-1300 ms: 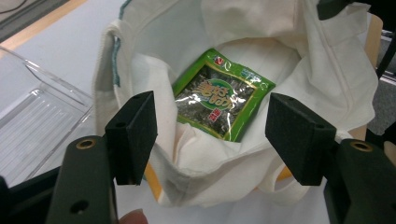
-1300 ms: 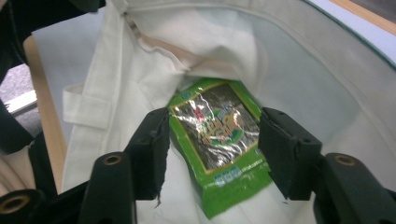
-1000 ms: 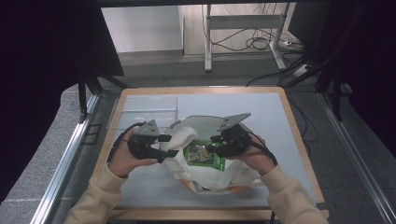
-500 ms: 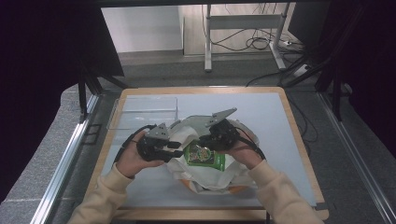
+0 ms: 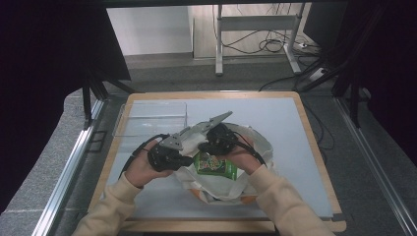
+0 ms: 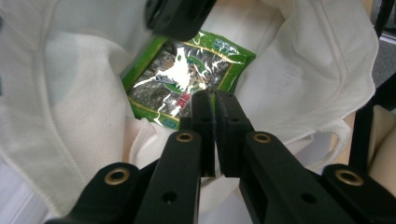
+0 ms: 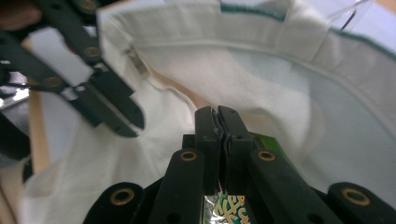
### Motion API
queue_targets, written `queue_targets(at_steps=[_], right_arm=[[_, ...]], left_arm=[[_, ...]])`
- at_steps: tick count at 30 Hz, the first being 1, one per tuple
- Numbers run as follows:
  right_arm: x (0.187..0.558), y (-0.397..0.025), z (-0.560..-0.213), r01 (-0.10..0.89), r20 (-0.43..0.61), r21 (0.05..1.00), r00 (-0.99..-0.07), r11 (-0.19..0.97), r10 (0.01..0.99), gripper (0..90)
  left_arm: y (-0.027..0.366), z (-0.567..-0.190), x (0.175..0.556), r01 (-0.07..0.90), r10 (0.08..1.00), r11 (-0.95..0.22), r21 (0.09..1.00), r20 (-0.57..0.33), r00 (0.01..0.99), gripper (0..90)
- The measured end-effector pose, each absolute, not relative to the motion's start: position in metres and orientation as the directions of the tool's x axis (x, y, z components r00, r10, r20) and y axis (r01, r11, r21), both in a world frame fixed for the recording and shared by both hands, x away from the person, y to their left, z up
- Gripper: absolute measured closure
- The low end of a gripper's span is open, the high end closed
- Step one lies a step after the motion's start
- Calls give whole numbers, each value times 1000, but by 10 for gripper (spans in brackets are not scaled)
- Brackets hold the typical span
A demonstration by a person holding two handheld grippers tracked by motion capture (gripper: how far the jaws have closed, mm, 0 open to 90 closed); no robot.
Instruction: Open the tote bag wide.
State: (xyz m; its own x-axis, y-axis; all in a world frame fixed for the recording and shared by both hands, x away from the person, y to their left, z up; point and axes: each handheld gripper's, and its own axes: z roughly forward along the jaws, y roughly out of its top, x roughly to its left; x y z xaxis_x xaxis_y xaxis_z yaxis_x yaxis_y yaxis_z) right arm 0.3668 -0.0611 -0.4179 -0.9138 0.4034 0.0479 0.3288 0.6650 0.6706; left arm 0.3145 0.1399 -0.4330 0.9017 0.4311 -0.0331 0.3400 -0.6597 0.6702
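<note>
A white cloth tote bag (image 5: 222, 190) lies open on the table, with a green foil snack packet (image 5: 214, 164) in its mouth. In the right gripper view my right gripper (image 7: 217, 112) is shut on the packet (image 7: 224, 204), whose edge shows between the jaws. My left gripper (image 6: 215, 95) hovers just over the packet (image 6: 187, 77), its jaws pressed together with nothing between them. From above, the left gripper (image 5: 188, 159) sits at the bag's left rim and the right gripper (image 5: 206, 149) close beside it. The bag's inside wall (image 7: 289, 98) curves behind the right jaws.
A clear plastic tray (image 5: 152, 118) stands behind the left hand at the back left. The pale mat (image 5: 285, 128) on the wooden table (image 5: 314, 147) has free room to the right and rear. Cables trail from both grippers.
The left gripper has moved right, up to the bag's mouth. The right gripper has shifted slightly left, so both now meet over the packet.
</note>
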Motion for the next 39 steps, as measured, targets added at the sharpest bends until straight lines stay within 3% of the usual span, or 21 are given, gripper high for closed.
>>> queue_targets(at_steps=[9, 14, 39], right_arm=[[384, -34, -457, 345, 0, 568, -908, 747, 419, 884], [395, -30, -468, 337, -33, 563, -903, 755, 428, 886], [431, -28, -468, 403, 0, 580, -869, 708, 494, 889]], left_arm=[[137, -438, 314, 355, 428, -670, 651, -52, 902, 899], [137, -440, 314, 355, 422, -673, 648, -58, 905, 898], [136, -447, 315, 366, 404, -693, 621, -85, 911, 900]])
